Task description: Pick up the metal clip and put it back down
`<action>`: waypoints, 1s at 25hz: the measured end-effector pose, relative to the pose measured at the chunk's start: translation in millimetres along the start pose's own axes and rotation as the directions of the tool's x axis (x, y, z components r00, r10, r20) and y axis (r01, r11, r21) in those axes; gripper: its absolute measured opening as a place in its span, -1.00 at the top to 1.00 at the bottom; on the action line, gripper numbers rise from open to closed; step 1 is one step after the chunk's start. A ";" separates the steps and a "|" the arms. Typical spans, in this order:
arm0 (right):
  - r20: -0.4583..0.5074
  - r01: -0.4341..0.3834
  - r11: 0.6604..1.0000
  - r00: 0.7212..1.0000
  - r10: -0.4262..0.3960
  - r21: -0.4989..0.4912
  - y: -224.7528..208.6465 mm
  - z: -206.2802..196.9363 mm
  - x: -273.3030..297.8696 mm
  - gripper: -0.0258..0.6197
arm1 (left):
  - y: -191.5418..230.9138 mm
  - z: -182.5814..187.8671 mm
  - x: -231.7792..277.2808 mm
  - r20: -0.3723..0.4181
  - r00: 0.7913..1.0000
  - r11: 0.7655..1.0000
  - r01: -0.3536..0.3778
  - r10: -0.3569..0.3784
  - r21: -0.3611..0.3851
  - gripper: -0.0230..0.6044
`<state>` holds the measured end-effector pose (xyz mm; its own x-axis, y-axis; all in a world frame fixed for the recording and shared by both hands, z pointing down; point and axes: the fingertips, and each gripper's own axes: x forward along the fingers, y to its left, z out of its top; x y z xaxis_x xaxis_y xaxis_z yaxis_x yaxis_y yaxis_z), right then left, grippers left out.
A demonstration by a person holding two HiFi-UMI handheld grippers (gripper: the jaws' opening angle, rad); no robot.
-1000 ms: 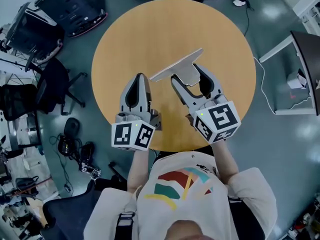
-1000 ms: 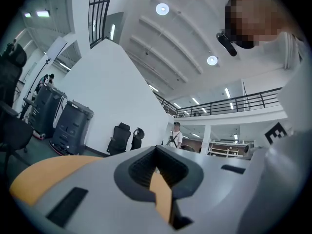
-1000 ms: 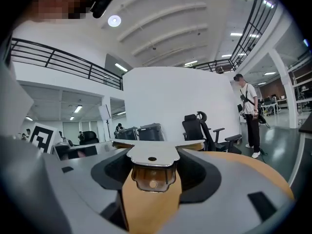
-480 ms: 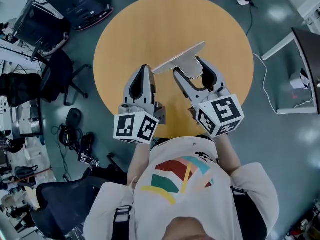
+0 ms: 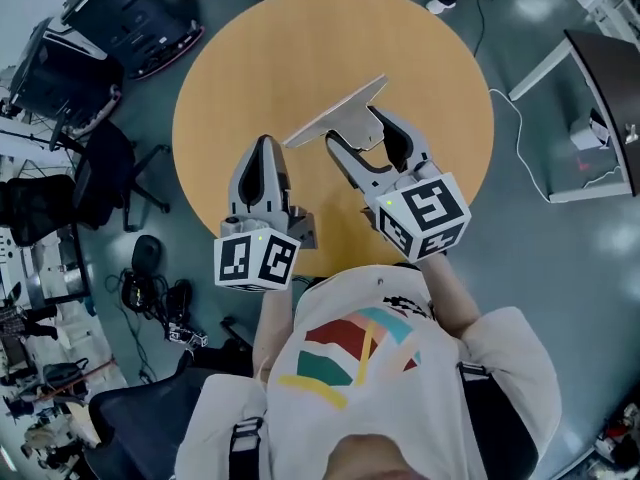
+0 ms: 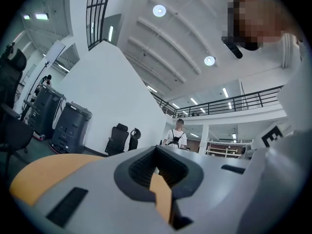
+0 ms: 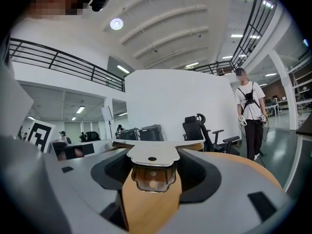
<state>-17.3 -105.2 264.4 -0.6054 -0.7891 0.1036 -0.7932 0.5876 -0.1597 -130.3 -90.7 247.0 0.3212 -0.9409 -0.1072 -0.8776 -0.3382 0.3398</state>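
The metal clip (image 5: 335, 116) is a wide silver plate with a bent handle, held tilted above the round wooden table (image 5: 300, 38). My right gripper (image 5: 362, 136) is shut on its handle, with the plate sticking out to the left past the fingertips. In the right gripper view the clip (image 7: 152, 156) sits between the jaws of the right gripper (image 7: 152, 178), with wood showing below it. My left gripper (image 5: 263, 154) is beside it to the left, shut on nothing. In the left gripper view its tips (image 6: 157, 155) meet over the table.
Black office chairs (image 5: 100, 168) and dark machines (image 5: 130, 18) stand left of the table. A white desk (image 5: 590, 118) stands to the right, with a cable on the floor. A person (image 7: 249, 113) stands far off on the right.
The head view has shifted a little. Both grippers and the clip drifted slightly left in the picture, and the grip on the clip looks the same.
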 end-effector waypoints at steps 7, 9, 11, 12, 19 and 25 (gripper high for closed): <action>-0.065 0.232 0.973 0.971 -0.230 0.013 -87.1 -49.5 -21.7 -0.01 | -17.0 -66.9 29.6 -0.124 0.988 0.995 0.090 -0.095 -0.049 0.79; -0.079 0.298 0.954 0.952 -0.295 0.032 -120.5 -64.3 -33.1 -0.01 | -32.7 -83.4 46.8 -0.155 0.978 0.990 0.131 -0.138 -0.052 0.79; -0.086 0.361 0.931 0.931 -0.356 0.058 -155.3 -77.8 -45.7 -0.01 | -47.4 -99.3 63.7 -0.185 0.967 0.984 0.168 -0.176 -0.054 0.79; -0.093 0.393 0.917 0.918 -0.386 0.067 -172.6 -85.9 -53.2 -0.01 | -54.5 -107.5 70.4 -0.200 0.961 0.981 0.183 -0.191 -0.056 0.79; -0.164 0.554 0.823 0.830 -0.533 0.124 -269.9 -166.3 -110.3 -0.01 | -96.1 -163.6 92.1 -0.302 0.918 0.966 0.247 -0.258 -0.075 0.79; -0.323 0.647 0.759 0.735 -0.596 0.072 -309.8 -246.6 -139.7 -0.01 | -112.6 -195.2 103.2 -0.359 0.891 0.960 0.270 -0.279 -0.077 0.79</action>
<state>296.9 -132.9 541.4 0.0069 -0.8728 0.4881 -0.9891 -0.0777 -0.1248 71.1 -146.7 380.1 0.6588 -0.7383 0.1447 -0.7282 -0.5774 0.3692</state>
